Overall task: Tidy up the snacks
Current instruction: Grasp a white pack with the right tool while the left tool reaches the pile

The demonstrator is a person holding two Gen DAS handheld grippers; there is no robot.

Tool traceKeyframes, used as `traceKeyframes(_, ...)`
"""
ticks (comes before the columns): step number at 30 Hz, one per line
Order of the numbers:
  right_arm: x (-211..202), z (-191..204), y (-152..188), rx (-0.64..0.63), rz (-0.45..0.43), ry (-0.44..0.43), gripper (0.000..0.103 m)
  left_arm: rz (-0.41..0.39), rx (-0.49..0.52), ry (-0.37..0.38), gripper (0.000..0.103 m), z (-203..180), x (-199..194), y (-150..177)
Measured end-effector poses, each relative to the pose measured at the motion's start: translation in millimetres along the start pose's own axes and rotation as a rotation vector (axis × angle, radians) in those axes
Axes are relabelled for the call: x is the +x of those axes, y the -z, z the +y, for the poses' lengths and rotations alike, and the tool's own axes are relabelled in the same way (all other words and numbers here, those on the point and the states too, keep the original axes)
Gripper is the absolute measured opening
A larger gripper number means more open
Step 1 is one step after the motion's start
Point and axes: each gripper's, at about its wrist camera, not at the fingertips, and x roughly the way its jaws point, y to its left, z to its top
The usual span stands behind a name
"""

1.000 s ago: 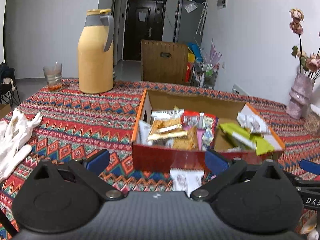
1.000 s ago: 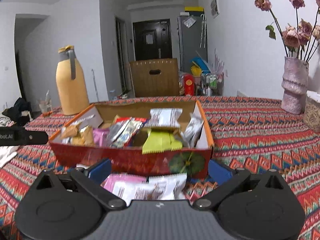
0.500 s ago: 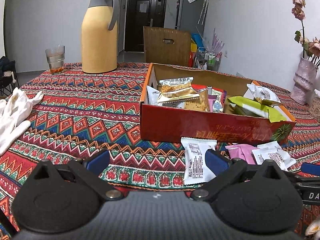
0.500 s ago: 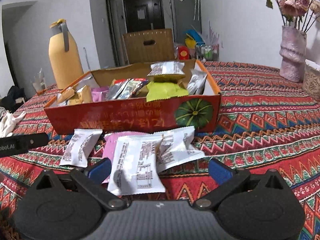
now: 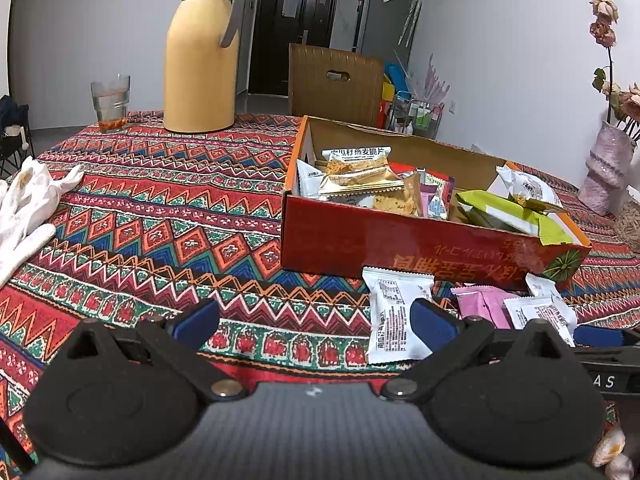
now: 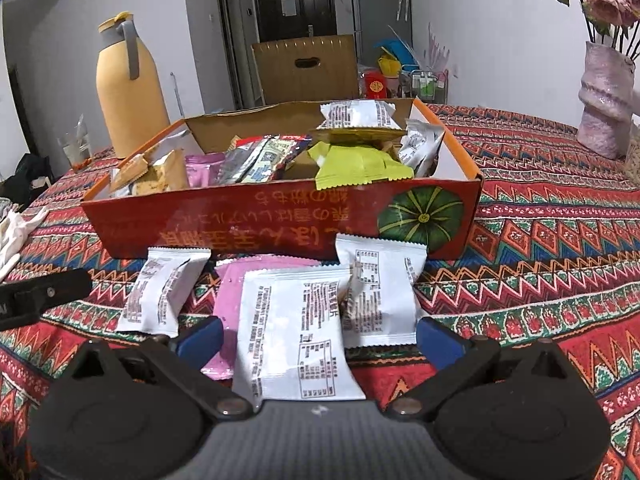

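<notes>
Both grippers stood wide open and empty above the patterned tablecloth (image 5: 168, 216). The left gripper (image 5: 316, 318) hovered over bare cloth, its right blue fingertip overlapping the edge of a white snack packet (image 5: 394, 312) lying just in front of the red snack box (image 5: 400, 240). The right gripper (image 6: 318, 338) straddled a cluster of loose packets — a large white packet (image 6: 294, 332) on top of a pink packet (image 6: 232, 308), with a second white packet (image 6: 376, 292) at the right and a third white packet (image 6: 164, 292) at the left, all lying on the cloth just before the box (image 6: 280, 224). The box held assorted snacks, among them a green packet (image 6: 360, 164) and a gold biscuit packet (image 5: 360, 178). Beyond the box stood a yellow thermos jug (image 5: 202, 52) and a drinking glass (image 5: 110, 102); white gloves (image 5: 28, 208) lay at the left, and a vase of dried flowers (image 6: 604, 100) stood at the far right.
</notes>
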Motion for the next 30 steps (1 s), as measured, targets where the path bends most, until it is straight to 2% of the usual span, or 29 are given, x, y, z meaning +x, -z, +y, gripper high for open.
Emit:
traceKeyframes(8, -1.9, 1.0, 1.6, -0.004, -0.007, -0.048, 0.083, 0.01, 0.0, -0.002, 0.103, -0.8, 2.1, 0.1)
traceKeyframes(11, -3.2, 0.2, 2.2, 0.005, -0.004, -0.077, 0.074, 0.012, -0.001, -0.002, 0.103, -0.6, 3.0, 0.4)
traceKeyframes(16, -7.0, 2.2, 3.8, 0.0, -0.006, -0.122, 0.052, 0.011, -0.001, -0.002, 0.103, -0.4, 3.1, 0.4)
traceKeyframes(30, -26.6, 4.0, 10.9, -0.016, -0.054, -0.141, 0.041, 0.019, -0.007, -0.01, 0.103, 1.8, 5.2, 1.2)
